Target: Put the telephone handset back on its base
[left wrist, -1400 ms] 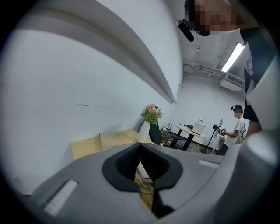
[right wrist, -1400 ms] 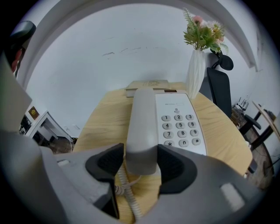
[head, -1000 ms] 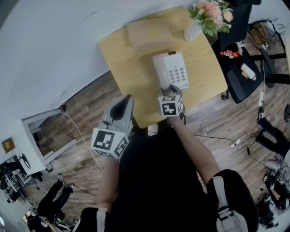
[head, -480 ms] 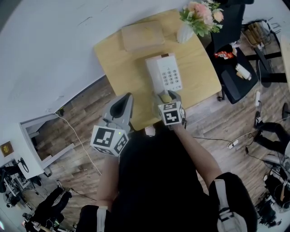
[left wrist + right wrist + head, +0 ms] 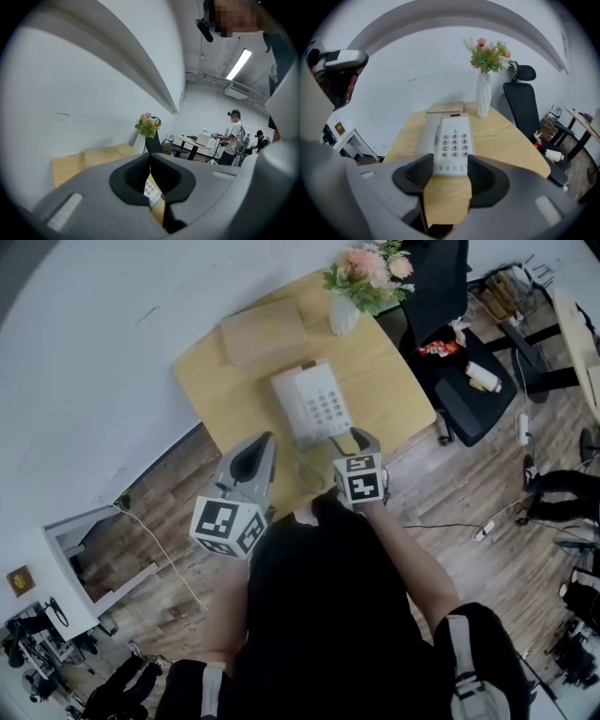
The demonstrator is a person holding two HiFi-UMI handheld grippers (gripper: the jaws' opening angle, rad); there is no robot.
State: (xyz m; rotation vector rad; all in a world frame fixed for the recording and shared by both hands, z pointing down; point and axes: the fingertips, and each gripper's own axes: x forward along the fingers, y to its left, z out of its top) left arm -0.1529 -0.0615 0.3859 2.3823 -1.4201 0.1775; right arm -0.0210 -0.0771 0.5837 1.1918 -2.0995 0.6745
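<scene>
Setting: white wall behind a pale wooden worktop (image 5: pixel 225 395) that stands on a dark plank floor, with an office chair off to the right.
Task thing: the handset (image 5: pixel 426 136) lies along the left side of the base (image 5: pixel 454 123), in its cradle as far as both views show. By my reading it is already home.
Key relation: the telephone sits straight ahead of the right tongs (image 5: pixel 449 169), just past their tips and near the worktop's front edge.
Long axis: handset and base both run away from the person toward the wall, in line with the way the right tongs point.
Nearer hand: the right. The left tongs (image 5: pixel 265 440) hang to the left of the telephone, at the worktop's near edge.
Right tongs: jaws wide apart and empty, with only bare wood showing between them.
Left tongs: tips brought together on nothing. A sliver of keypad shows through the slit behind them.
Materials: smooth hard plastic, a grey rounded bar for the handset and an off-white slab with raised oval keys for the base. The plastic is likely slick under the ribbed black pads.
Surroundings: a white vase (image 5: pixel 483 96) of pink flowers and a flat wooden box (image 5: pixel 262 332) stand behind the telephone, well apart from it.
</scene>
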